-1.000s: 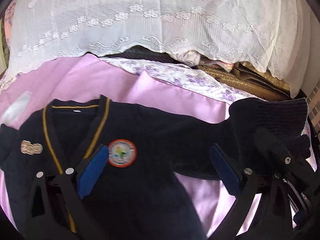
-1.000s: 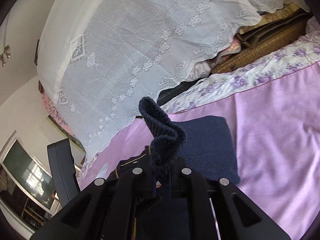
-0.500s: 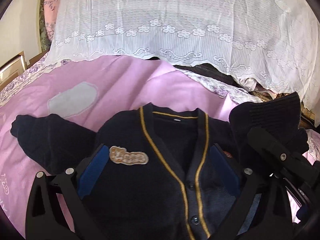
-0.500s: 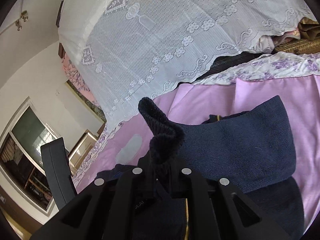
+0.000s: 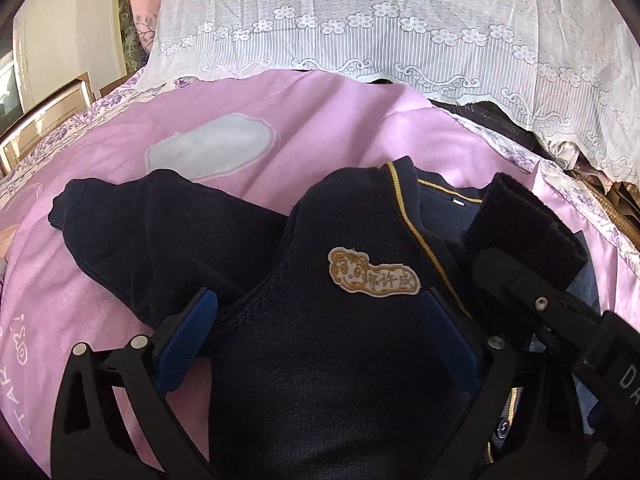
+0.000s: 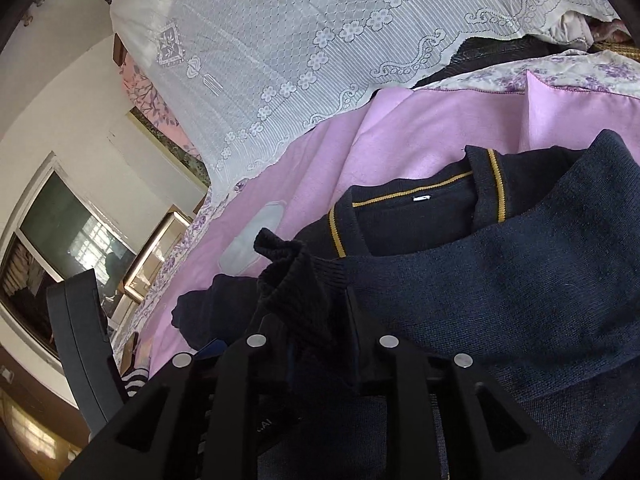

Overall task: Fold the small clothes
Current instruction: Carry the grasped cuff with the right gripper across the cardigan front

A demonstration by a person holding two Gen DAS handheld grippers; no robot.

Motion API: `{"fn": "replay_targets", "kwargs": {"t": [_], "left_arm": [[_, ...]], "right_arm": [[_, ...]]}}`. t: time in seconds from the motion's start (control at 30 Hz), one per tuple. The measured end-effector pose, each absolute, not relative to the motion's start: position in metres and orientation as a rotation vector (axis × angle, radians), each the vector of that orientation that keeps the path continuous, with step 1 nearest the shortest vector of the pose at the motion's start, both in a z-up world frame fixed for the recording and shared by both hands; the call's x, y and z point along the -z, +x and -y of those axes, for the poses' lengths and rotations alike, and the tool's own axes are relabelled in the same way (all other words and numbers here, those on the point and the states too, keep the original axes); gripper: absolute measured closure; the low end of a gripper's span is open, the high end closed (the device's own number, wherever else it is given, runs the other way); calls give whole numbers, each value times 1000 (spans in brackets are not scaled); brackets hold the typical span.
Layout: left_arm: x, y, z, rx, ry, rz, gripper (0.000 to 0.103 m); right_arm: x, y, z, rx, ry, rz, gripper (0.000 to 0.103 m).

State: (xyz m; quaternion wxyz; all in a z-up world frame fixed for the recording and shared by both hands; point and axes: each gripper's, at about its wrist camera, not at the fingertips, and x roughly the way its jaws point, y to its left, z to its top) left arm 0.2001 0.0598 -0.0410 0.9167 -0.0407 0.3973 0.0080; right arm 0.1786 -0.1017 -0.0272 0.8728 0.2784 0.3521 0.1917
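A small navy cardigan (image 5: 332,360) with gold trim and a tan name patch (image 5: 374,276) lies on the pink sheet (image 5: 320,120). Its one sleeve (image 5: 152,232) lies spread out to the left. My left gripper (image 5: 320,336) is open, its blue pads (image 5: 188,336) low over the cardigan's chest. My right gripper (image 6: 316,344) is shut on the ribbed cuff (image 6: 296,280) of the other sleeve (image 6: 520,288), which is drawn across the cardigan's front below the collar (image 6: 416,200). That cuff and gripper also show in the left wrist view (image 5: 524,232).
A white lace cover (image 5: 400,20) drapes over stacked bedding at the back. A floral border (image 6: 560,76) edges the sheet. A wooden bed frame (image 5: 44,116) and a window (image 6: 60,248) are to the left.
My right gripper has carried the cuffed sleeve leftward and down across the cardigan's front. My left gripper has swung left, from the round badge side to the name patch side.
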Motion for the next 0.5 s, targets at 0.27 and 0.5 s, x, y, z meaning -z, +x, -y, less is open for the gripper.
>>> {"fn": "replay_targets", "kwargs": {"t": [0.27,0.5], "left_arm": [[41,188,-90,2,-231,-820,4],[19,169,-88,13,-241,-747,4]], "right_arm": [[25,179,105,-597,709,-741,51],[-7,160,138,-445,624,-654,57]]}}
